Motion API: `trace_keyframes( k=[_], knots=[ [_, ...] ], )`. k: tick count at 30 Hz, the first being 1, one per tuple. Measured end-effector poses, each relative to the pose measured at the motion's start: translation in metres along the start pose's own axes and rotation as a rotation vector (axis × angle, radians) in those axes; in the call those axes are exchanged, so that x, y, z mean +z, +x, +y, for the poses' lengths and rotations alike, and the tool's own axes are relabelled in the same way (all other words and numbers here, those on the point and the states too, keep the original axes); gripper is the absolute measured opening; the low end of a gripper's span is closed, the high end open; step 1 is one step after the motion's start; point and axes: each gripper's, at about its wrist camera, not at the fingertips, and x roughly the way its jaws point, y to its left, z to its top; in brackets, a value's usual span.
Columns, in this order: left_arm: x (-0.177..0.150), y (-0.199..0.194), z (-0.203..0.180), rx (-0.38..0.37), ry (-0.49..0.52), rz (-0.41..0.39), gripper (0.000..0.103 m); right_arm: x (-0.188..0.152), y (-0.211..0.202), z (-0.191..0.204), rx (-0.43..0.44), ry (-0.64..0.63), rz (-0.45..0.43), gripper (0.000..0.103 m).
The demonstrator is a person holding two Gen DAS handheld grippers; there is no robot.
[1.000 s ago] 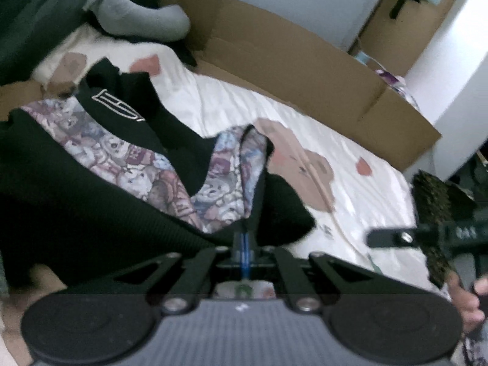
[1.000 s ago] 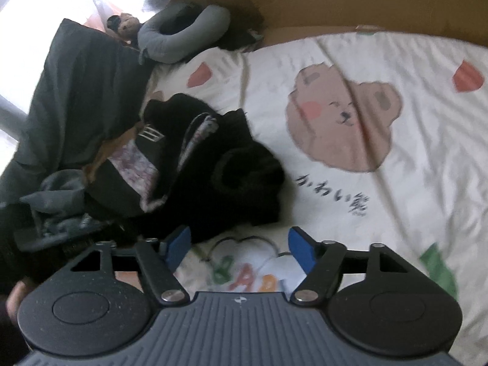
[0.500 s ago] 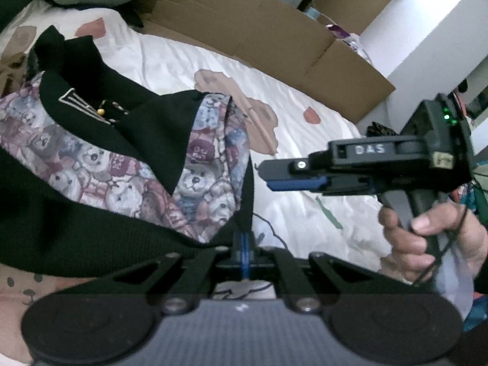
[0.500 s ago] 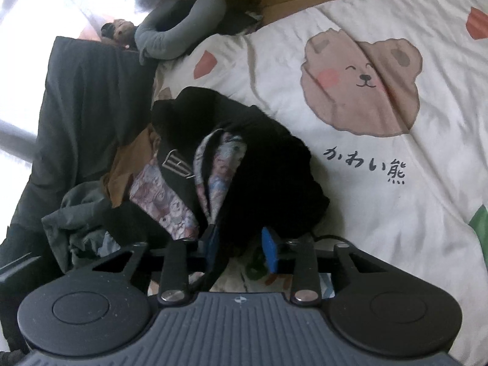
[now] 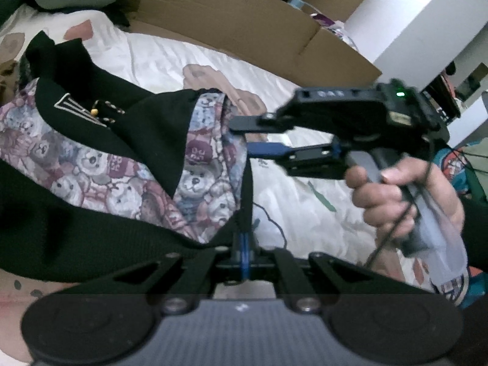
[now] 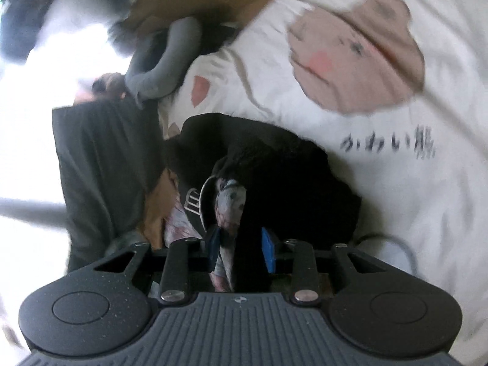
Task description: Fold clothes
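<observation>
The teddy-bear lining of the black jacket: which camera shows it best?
Left wrist view: the lining is sharp, a broad band of it exposed inside the black jacket. Right wrist view is blurred and shows only a narrow strip between the right gripper's pads.

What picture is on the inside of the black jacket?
Teddy bears, in pinks, purples and blues, all over the jacket lining; the left wrist view shows it best.

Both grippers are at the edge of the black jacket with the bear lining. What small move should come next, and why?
Probably draw the two grippers apart to stretch the hem. The left gripper is shut on the black jacket, and the right gripper has its edge between its jaws, yet the jacket lies bunched on the bear-print sheet.
</observation>
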Motion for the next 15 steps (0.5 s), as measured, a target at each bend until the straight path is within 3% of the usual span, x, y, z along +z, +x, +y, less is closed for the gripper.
trace_keyframes(
  k=[8,9,10,11,15],
  knots=[
    [-0.005,-0.004,-0.001,-0.055,0.012,0.015,0.000,0.001,0.013,-0.018,0.066,0.178,-0.005,0.032],
    [-0.006,-0.003,-0.001,-0.064,0.013,0.020,0.000,0.001,0.013,-0.021,0.067,0.192,-0.003,0.027],
    [-0.007,-0.002,-0.001,-0.075,0.015,0.025,0.000,0.000,0.014,-0.023,0.064,0.192,0.001,0.010],
    [-0.007,-0.001,-0.002,-0.078,0.017,0.033,0.000,-0.001,0.014,-0.024,0.057,0.181,0.008,0.004],
    [-0.007,0.005,-0.001,-0.075,0.021,0.067,0.001,-0.003,0.009,-0.022,0.022,0.112,0.035,0.002]
  ],
)
